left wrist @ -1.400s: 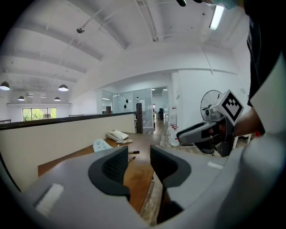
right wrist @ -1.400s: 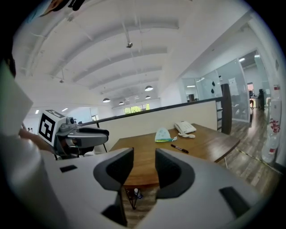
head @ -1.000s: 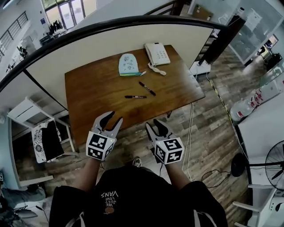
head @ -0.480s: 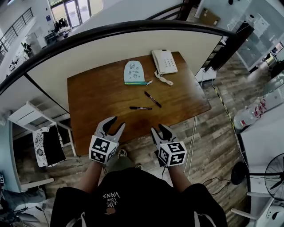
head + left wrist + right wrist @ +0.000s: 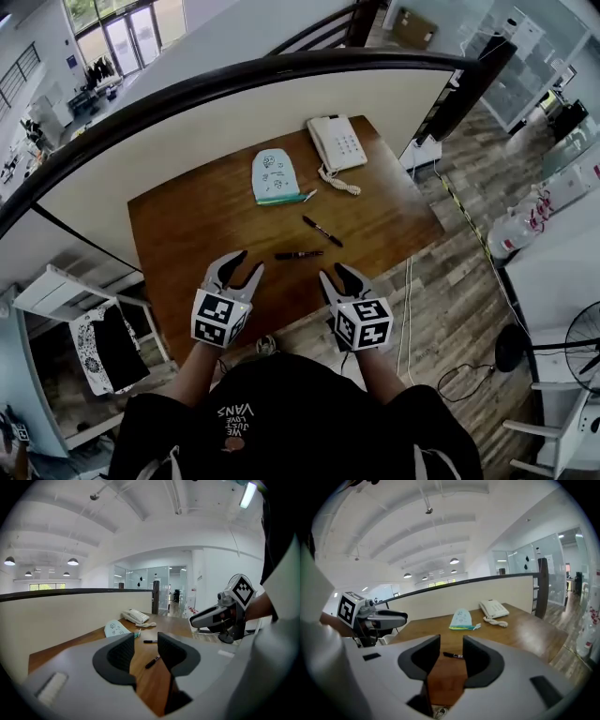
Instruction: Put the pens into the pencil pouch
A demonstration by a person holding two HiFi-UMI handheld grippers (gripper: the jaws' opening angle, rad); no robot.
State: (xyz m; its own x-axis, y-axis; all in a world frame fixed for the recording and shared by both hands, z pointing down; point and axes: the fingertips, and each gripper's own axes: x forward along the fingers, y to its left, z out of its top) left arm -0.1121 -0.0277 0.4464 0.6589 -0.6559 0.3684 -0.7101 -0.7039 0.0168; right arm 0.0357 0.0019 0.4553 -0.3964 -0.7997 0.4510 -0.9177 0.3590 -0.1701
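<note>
Two grippers, both empty. My left gripper [image 5: 246, 262] and right gripper [image 5: 336, 273] hover at the near edge of the wooden desk [image 5: 187, 225]. Each has its jaws spread, with only bare wood between them.

Just beyond them the nearer pen [image 5: 298, 254] lies flat, roughly crosswise to me. The farther pen [image 5: 322, 231] lies at a slant a little past it, close but apart. Neither is in the pouch, so the task is not yet begun.

Well beyond both pens is the pale blue pencil pouch [image 5: 272, 175], lying flat with its green zip edge toward me. I cannot tell whether the zip is open. A small pale item sits at its right corner; it may be a zip pull or a pen.

Farthest back is the white telephone [image 5: 336, 143], its coiled cord trailing near the pouch.

Risks as I judge them:
- The pens are thin and round, so a jaw landing off-centre could roll one away or skid on the wood.
- The pouch is limp, so a pen pushed in one-handed may shove it back into the cord.
- If the zip is closed, insertion fails outright.
</note>
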